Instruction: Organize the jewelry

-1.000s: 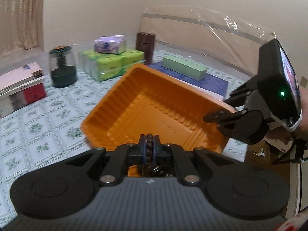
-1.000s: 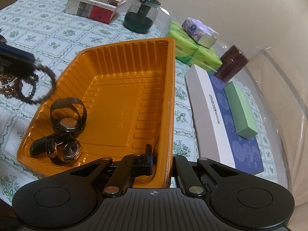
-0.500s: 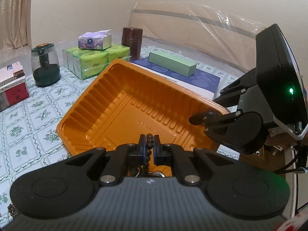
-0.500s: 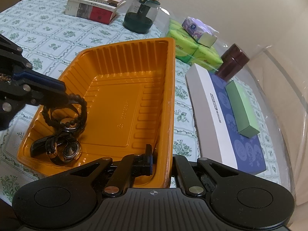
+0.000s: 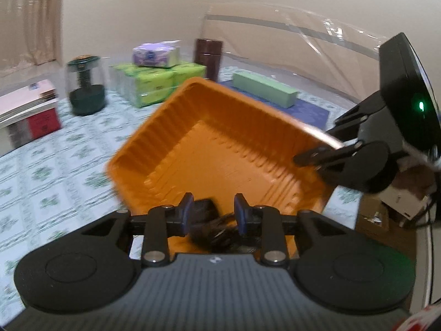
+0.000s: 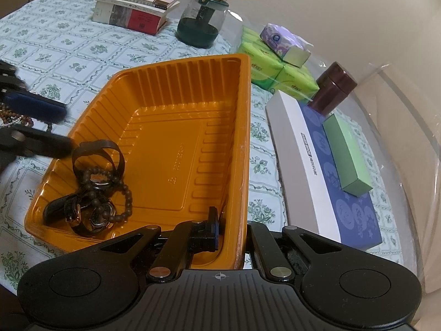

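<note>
An orange plastic tray lies on the flowered tablecloth. In its near left corner a dark bead bracelet rests on top of two watches. My left gripper hovers at the tray's left rim, its jaws opening with nothing between the pads. In the left wrist view the left gripper shows dark straps blurred below it. My right gripper is shut on the tray's near wall. From the left wrist it appears as the right gripper clamped on the tray corner.
More brown beads lie on the cloth left of the tray. Behind stand books, a dark green jar, tissue packs and a brown canister. A blue-white box with a green box on it lies right.
The left gripper brought the bead bracelet over the tray's corner, then its jaws parted. The bracelet now lies on the watches in the tray. The right gripper has kept its hold.
</note>
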